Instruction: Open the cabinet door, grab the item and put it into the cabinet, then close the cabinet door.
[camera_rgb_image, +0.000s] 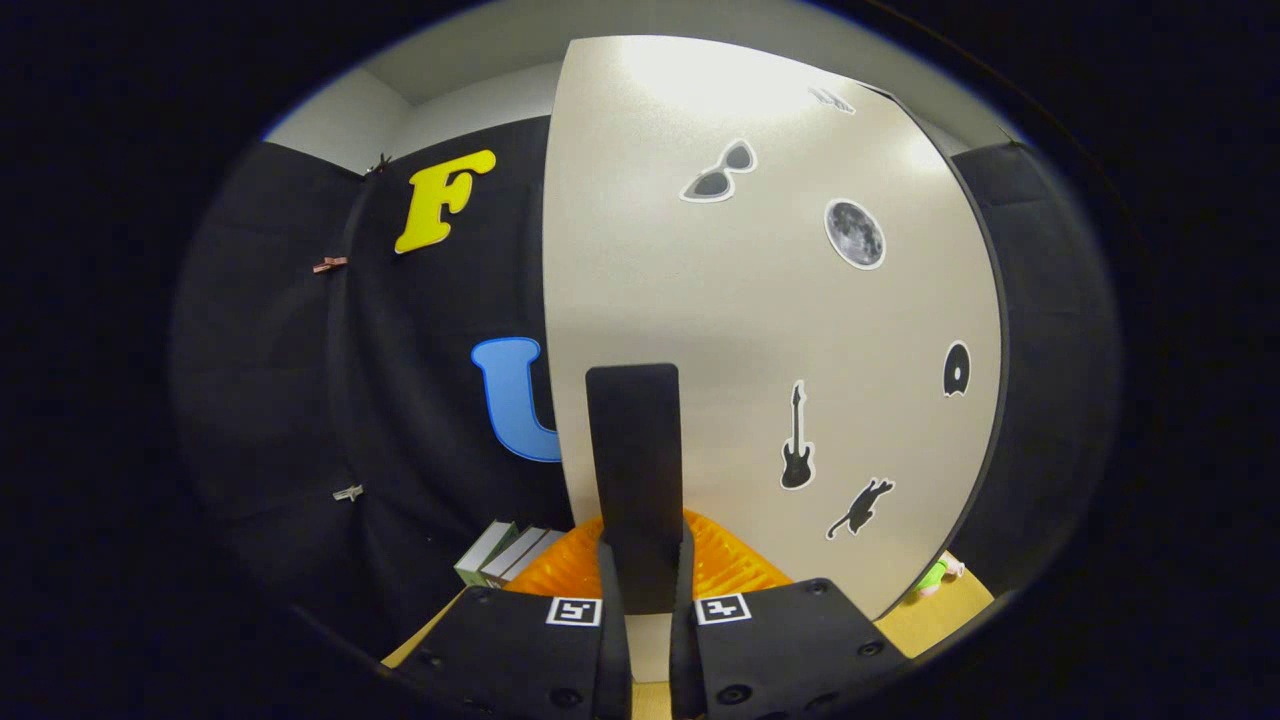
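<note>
So the gripper (640, 585) is clamped narrow on the black handle (632, 470) of the cabinet door (760, 330), one finger on each side of it, both pressing; the handle stands upright between them; just past the fingers there's an orange ribbed thing (735, 565), maybe a basket, hard to say; a few books (505, 550) lie beside it on the wooden table (935, 620); the pale door carries stickers, a guitar (796, 437), a cat (860, 507), a moon (854, 233), sunglasses (720, 172); something small and green (932, 574) peeks out by the door's lower edge.
</note>
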